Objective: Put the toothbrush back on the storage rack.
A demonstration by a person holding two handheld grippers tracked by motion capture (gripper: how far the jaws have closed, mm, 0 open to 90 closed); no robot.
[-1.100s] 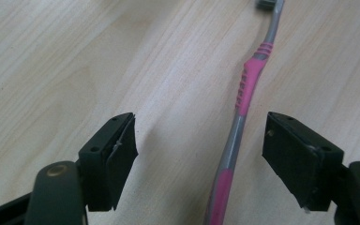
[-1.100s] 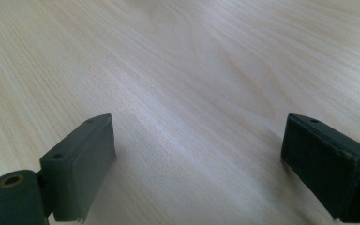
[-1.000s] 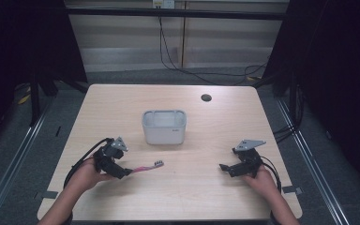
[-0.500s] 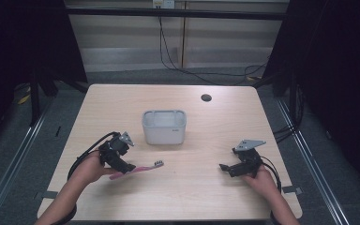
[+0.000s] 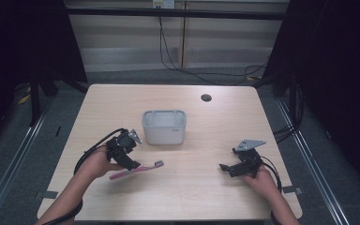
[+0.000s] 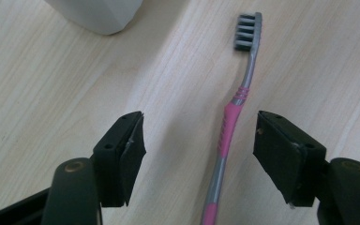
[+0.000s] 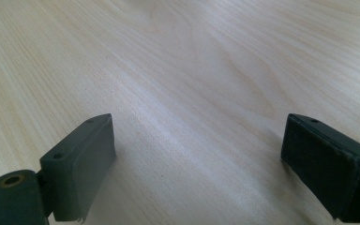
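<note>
Left gripper (image 6: 199,154) closing astride toothbrush (image 6: 229,126) (bristles pointing away).

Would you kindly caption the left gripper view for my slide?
Left gripper, jaws closing but open, straddles a pink toothbrush lying on the table.

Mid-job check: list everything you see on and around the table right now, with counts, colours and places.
pink and grey plastic toothbrush: 1, pink handle with grey bristle head, lying flat on the table's left front, between the left tool's jaws but untouched
light grey plastic rectangular bin: 1, light grey, table centre
round dark cable hole: 1, black, far right of tabletop
light wooden table: 1, pale wood
left tool: 1, black, over the toothbrush handle, jaws open and just closing in
right tool: 1, black, right front of table, jaws open
hands: 2, one on each tool
</note>
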